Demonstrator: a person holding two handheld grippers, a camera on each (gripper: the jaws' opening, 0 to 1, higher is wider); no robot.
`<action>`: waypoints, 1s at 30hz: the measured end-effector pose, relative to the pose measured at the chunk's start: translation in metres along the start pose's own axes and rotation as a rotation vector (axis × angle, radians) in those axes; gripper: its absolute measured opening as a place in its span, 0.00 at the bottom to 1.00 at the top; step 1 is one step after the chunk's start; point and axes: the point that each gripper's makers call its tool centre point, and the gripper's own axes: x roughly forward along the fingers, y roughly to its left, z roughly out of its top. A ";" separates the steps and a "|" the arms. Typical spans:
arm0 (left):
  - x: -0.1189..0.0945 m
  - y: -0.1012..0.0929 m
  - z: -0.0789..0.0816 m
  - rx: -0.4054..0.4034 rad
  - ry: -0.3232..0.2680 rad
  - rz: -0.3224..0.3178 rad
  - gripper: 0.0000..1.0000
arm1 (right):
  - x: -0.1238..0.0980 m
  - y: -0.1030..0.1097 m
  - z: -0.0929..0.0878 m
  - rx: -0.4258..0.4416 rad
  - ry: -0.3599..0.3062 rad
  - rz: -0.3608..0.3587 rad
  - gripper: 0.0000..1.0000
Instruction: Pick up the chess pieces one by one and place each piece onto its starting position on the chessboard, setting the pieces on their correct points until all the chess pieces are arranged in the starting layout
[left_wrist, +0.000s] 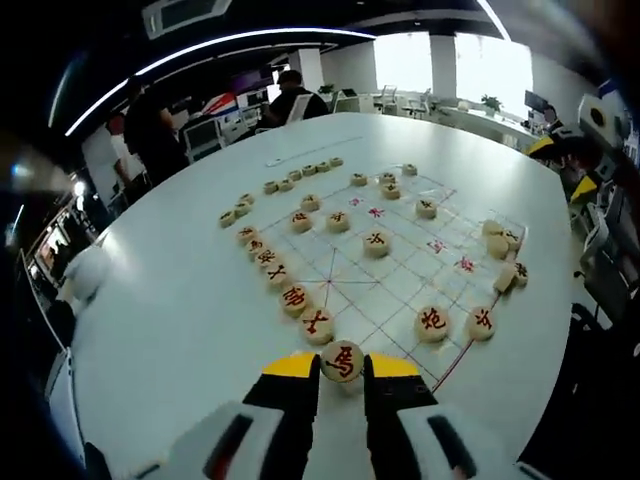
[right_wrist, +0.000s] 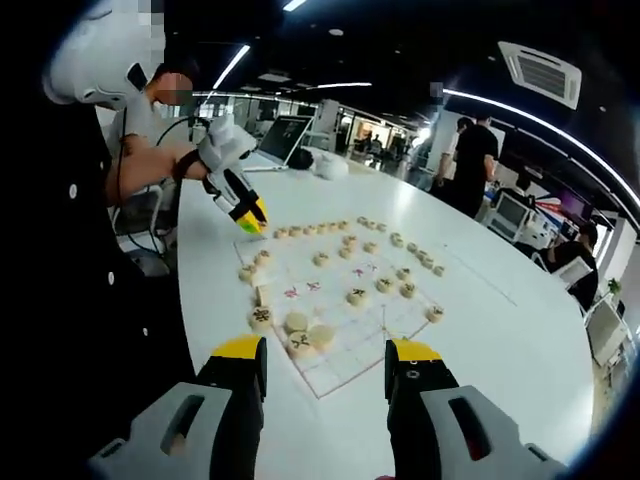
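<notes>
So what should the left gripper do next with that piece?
Probably ease it down onto the free point at the row's end, then open. The left gripper holds a red piece between its jaws, right beside the row of red pieces lining the board's near edge.

Both views face the chessboard (left_wrist: 400, 260) from opposite ends, left nearer.

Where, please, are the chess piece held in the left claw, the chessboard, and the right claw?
chess piece (left_wrist: 342, 361): left gripper view, on its red-marked top face.
chessboard (left_wrist: 400, 275): left gripper view, on a bare stretch of the lined grid.
right claw (right_wrist: 326, 366): right gripper view, midway between its yellow tips.
</notes>
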 end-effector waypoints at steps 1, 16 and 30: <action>0.000 0.000 0.000 0.001 0.003 -0.001 0.20 | 0.001 0.000 0.000 0.001 0.001 -0.001 0.48; -0.007 -0.016 -0.020 0.004 0.037 -0.031 0.20 | 0.006 -0.002 0.000 0.005 0.011 0.008 0.48; -0.006 -0.016 -0.019 0.011 0.020 -0.045 0.25 | 0.007 -0.002 -0.001 0.006 0.014 0.011 0.48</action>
